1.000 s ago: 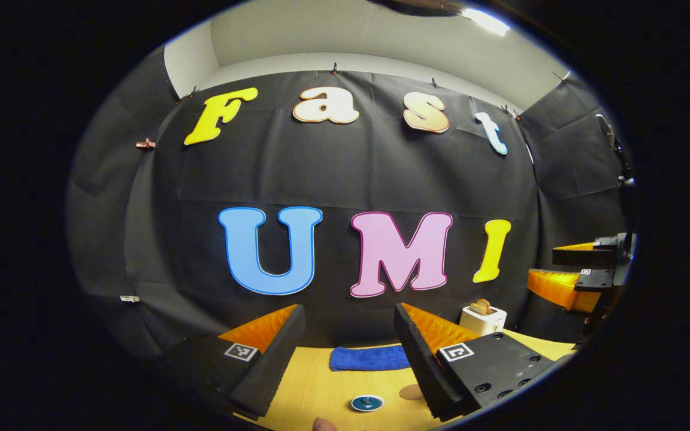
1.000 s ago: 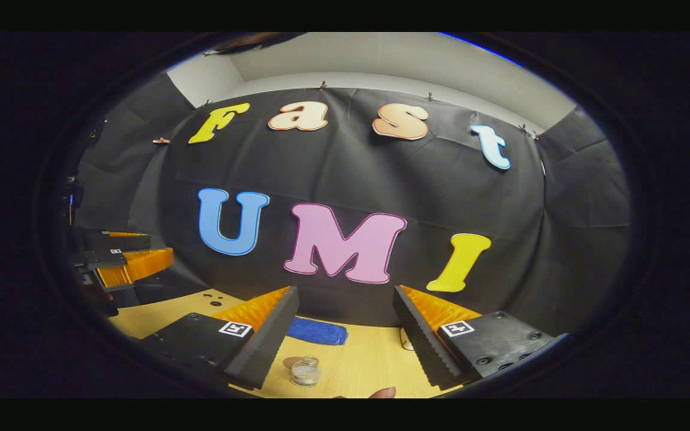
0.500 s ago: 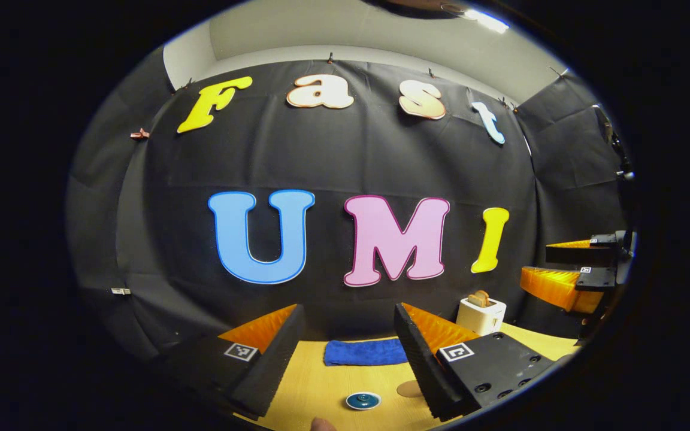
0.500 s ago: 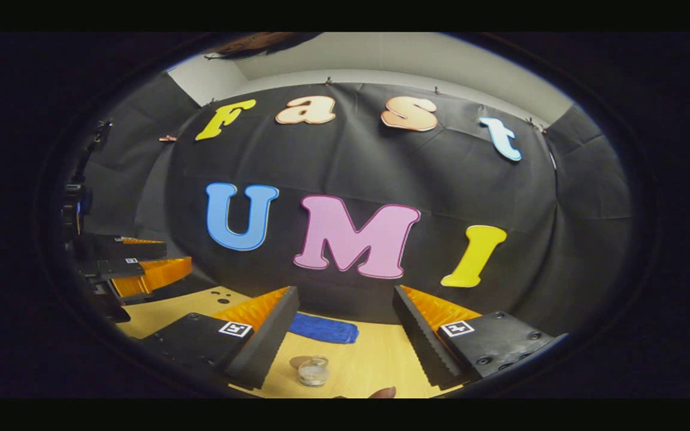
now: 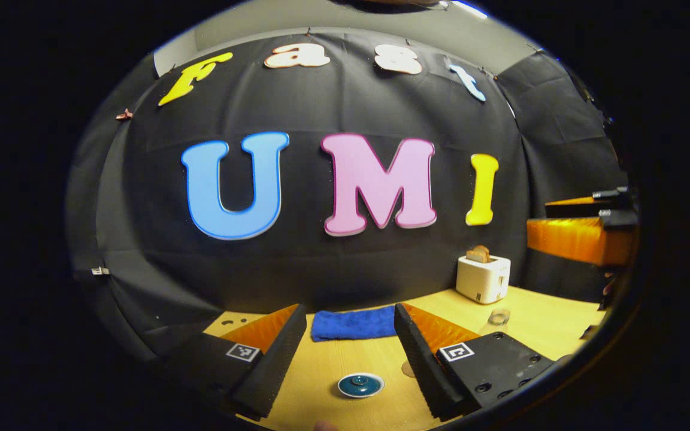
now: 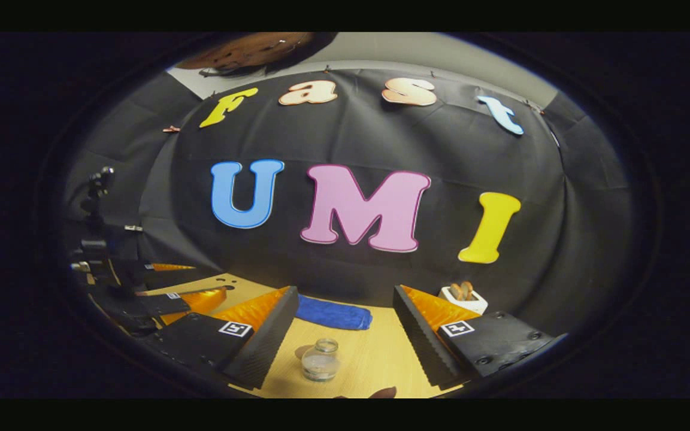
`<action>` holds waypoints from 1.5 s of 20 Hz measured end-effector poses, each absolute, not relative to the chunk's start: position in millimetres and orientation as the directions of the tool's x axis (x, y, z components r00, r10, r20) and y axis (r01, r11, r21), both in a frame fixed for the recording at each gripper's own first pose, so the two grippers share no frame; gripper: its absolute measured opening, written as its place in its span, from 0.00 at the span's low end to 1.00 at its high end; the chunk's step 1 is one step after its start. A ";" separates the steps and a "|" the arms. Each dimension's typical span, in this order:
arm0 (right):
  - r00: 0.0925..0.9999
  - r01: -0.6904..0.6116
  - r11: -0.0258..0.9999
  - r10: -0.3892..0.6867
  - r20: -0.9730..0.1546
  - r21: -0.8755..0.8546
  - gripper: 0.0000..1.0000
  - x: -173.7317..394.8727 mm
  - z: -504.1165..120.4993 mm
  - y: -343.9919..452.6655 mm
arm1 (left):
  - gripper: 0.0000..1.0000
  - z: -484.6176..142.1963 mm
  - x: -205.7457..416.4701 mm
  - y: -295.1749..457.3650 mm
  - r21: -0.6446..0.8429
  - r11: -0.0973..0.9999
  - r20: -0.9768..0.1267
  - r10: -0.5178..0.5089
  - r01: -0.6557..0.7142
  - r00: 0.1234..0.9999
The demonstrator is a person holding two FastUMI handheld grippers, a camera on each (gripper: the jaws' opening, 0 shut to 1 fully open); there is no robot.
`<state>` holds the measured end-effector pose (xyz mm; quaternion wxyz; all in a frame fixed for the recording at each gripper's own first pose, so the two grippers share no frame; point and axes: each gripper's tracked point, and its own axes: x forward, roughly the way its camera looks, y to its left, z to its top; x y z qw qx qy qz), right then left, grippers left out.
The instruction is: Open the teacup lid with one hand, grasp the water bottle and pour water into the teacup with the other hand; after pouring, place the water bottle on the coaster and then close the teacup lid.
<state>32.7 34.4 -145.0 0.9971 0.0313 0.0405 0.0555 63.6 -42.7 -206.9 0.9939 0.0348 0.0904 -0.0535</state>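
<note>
A teacup with a teal lid stands on the wooden table, low between the fingers of my left gripper, which is open and empty above it. A brown coaster peeks out beside the right finger. A small clear water bottle stands between the fingers of my right gripper, also open and holding nothing. The bottle shows faintly in the left gripper view too. A brown disc, perhaps the coaster, lies just behind the bottle to its left.
A folded blue cloth lies at the back of the table by the wall. A white toaster with bread stands at the back right. The right gripper hovers at the far right, the left gripper at the far left.
Both views have tipped downward and moved in: more table shows, the lidded teacup and the bottle look larger and higher in frame. Both grippers stay open.
</note>
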 end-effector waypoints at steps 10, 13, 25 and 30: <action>0.985 -0.139 0.985 0.149 -0.087 0.103 0.98 36.4 -235.7 37.5 | 0.85 -371.2 86.9 -56.5 0.076 0.992 -0.279 -0.076 0.101 0.957; 0.979 -0.156 0.983 0.167 -0.114 0.098 0.98 30.7 -250.9 39.3 | 0.70 -395.3 87.1 -60.3 0.072 0.992 -0.328 -0.072 0.100 0.942; 0.959 -0.183 0.977 0.201 -0.201 0.106 0.98 14.1 -303.3 50.1 | 0.36 -406.4 93.3 -59.5 0.070 0.996 -0.353 -0.031 0.060 0.935; 0.945 -0.172 0.978 0.196 -0.262 0.115 0.98 15.4 -347.5 59.7 | 0.31 -355.1 96.1 -56.0 0.040 0.998 -0.253 -0.040 0.052 0.967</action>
